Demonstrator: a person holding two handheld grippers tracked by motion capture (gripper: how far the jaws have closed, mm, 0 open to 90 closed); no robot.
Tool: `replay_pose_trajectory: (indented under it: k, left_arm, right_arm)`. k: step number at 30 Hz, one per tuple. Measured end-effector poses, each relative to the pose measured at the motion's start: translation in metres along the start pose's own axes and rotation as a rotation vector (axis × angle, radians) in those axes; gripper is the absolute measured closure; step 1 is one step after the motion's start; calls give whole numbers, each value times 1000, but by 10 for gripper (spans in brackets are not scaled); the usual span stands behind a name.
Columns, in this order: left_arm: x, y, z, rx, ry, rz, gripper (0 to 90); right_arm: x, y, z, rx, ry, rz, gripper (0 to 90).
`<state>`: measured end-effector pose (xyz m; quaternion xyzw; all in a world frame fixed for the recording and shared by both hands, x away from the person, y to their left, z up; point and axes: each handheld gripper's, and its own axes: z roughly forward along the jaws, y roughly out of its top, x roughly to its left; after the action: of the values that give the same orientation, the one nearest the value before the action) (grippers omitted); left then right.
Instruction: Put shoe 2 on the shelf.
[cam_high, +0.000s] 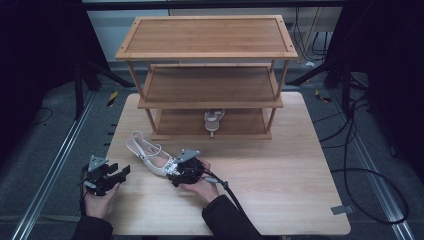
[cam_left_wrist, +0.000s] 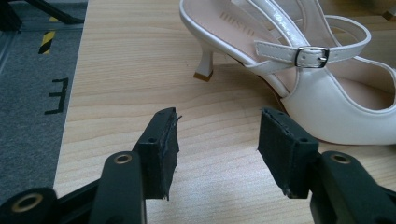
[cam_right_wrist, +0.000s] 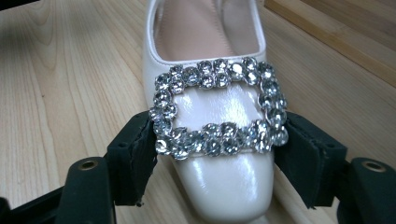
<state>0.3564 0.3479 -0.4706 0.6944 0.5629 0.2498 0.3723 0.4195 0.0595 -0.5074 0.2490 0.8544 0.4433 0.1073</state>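
Note:
A white slingback shoe (cam_high: 149, 154) with a low heel lies on the wooden table (cam_high: 280, 190), left of centre, its toe pointing toward the person. In the right gripper view its glossy toe (cam_right_wrist: 219, 186) carries a square crystal buckle (cam_right_wrist: 217, 109). My right gripper (cam_high: 173, 174) (cam_right_wrist: 217, 144) has its two pads pressed against the sides of the toe at the buckle. My left gripper (cam_high: 121, 173) (cam_left_wrist: 217, 144) stands open over bare table, nothing between its pads, a little short of the shoe's side (cam_left_wrist: 327, 102) and heel (cam_left_wrist: 204, 65).
A three-tier bamboo shoe rack (cam_high: 210, 37) stands at the back of the table. A second white shoe (cam_high: 213, 119) sits on its bottom shelf, heel toward me. Cables and metal rails lie on the grey floor on both sides.

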Motion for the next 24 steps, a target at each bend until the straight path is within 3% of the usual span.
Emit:
replay_pose_trajectory:
  k: [6, 13, 16, 24]
  left_arm:
    - [-3, -1, 6, 28, -26, 42, 423]
    - [-1, -1, 19, 44, -13, 115, 381]
    - [3, 2, 30, 39, -20, 104, 396]
    - [8, 7, 47, 51, 13, 159, 415]
  right_arm:
    - [-20, -2, -6, 6, 23, 19, 329]
    - [-24, 0, -6, 18, 30, 12, 329]
    - [-24, 0, -6, 20, 29, 13, 328]
    - [-20, 0, -6, 25, 13, 4, 319]
